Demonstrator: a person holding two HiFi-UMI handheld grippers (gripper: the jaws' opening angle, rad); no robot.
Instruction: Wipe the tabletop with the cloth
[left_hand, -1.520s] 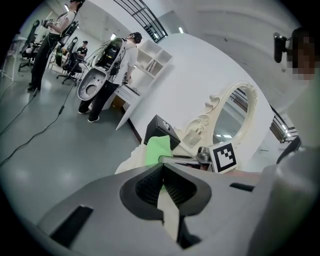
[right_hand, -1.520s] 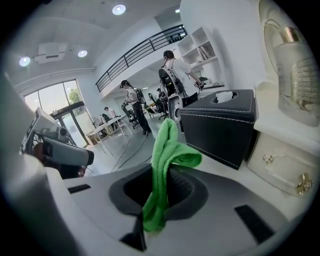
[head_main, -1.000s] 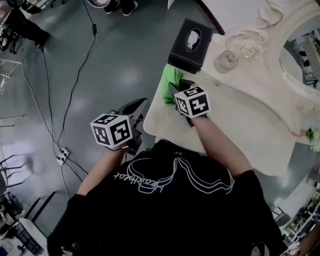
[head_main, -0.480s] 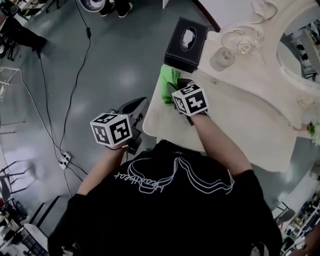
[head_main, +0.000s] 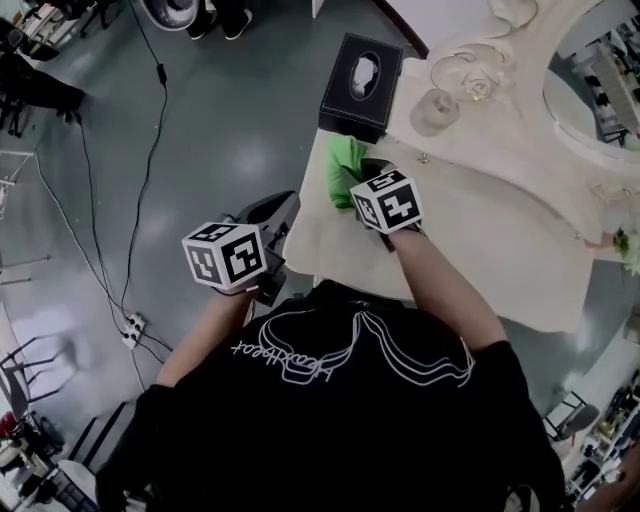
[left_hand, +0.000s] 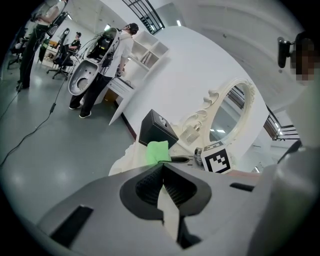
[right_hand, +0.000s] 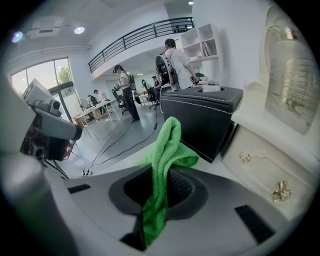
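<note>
Pinching the green cloth (right_hand: 170, 140), the right tongs (right_hand: 159, 190) may shove the nearby tissue box (head_main: 360, 85) off the table (head_main: 480, 230) if swept wide; the left tongs (left_hand: 161, 172) hang pressed together.

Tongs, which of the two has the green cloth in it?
The right tongs, shut on the green cloth; the left tongs are shut with nothing between them.
</note>
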